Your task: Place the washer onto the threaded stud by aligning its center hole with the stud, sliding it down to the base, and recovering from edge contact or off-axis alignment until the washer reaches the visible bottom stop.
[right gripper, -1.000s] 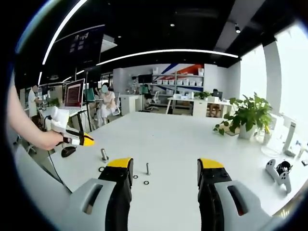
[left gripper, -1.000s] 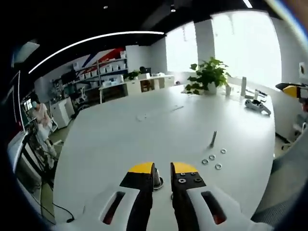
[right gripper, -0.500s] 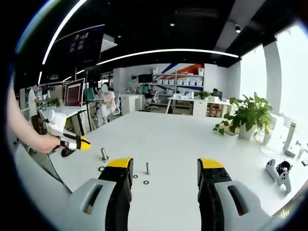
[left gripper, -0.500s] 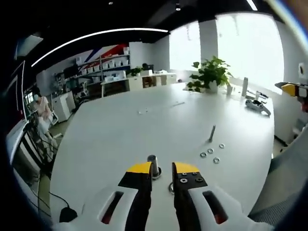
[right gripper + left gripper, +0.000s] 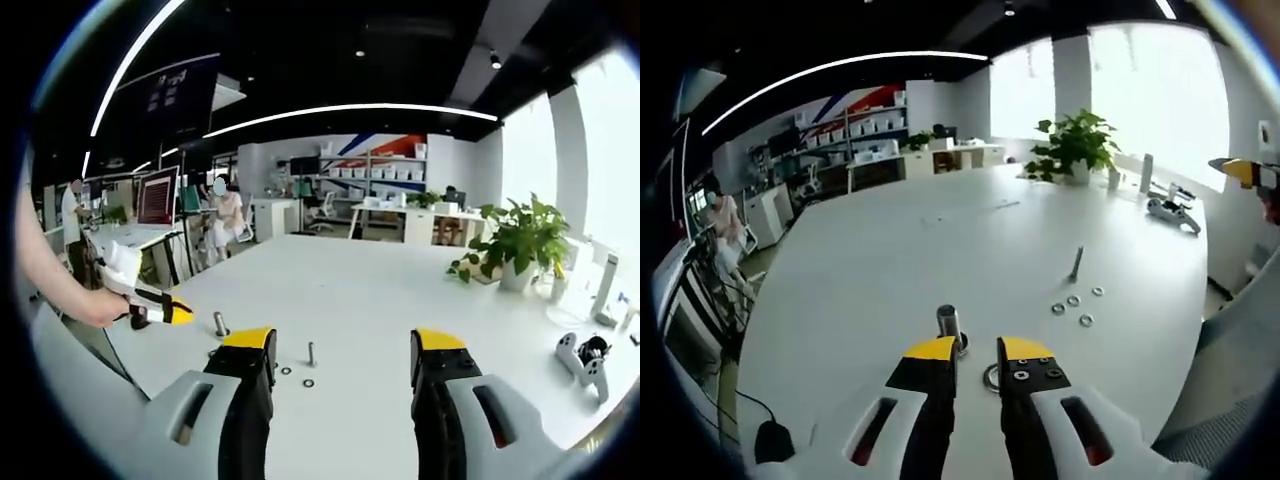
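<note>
You are hovering the left gripper (image 5: 977, 350), jaws narrowly parted and empty, near the stud (image 5: 948, 322), so pinching the washer (image 5: 992, 377) comes next.

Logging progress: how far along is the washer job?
Early. Nothing looks done: the threaded stud stands with its shank bare, one washer lying on the table beside the left tongs. Neither the left tongs nor the open right tongs hold anything. Pickup, alignment and seating remain.
</note>
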A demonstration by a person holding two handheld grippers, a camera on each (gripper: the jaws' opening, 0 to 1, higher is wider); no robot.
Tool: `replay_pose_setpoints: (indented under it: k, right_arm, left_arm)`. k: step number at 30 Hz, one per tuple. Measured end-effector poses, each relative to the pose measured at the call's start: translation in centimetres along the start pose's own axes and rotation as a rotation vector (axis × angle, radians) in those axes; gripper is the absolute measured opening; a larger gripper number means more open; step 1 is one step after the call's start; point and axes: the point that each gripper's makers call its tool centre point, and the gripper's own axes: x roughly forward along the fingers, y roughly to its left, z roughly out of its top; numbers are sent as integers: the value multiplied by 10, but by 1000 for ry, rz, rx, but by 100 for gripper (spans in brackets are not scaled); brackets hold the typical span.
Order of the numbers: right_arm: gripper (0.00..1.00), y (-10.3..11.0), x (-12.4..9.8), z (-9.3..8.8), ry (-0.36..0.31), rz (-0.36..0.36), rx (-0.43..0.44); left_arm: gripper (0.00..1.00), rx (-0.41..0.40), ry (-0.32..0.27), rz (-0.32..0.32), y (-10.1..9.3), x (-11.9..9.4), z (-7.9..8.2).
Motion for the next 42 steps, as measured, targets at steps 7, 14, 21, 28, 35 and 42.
replay_pose_setpoints:
  k: [7, 14, 21, 28, 35, 42]
  right_arm:
    - [57, -3, -1, 11, -44, -6, 40]
    - [59, -7, 0, 18, -64, -17, 50]
    - [59, -13, 3, 22, -77, -32, 76]
    - [59, -15, 9, 28, -95, -36, 88]
    - [59, -16, 20, 26, -102, -40, 104]
    - [59, -8, 25, 24, -95, -17, 69]
  left_arm:
    - [13, 0, 4, -2, 0, 1, 1]
    - [13, 2, 19, -3, -1, 1, -3]
    - [12, 16, 33, -3, -1, 2, -7]
    - [12, 17, 54, -12, -4, 3, -13]
    - [12, 78, 105, -62, -18, 11, -20]
    - [13, 132, 136, -108, -25, 20, -19]
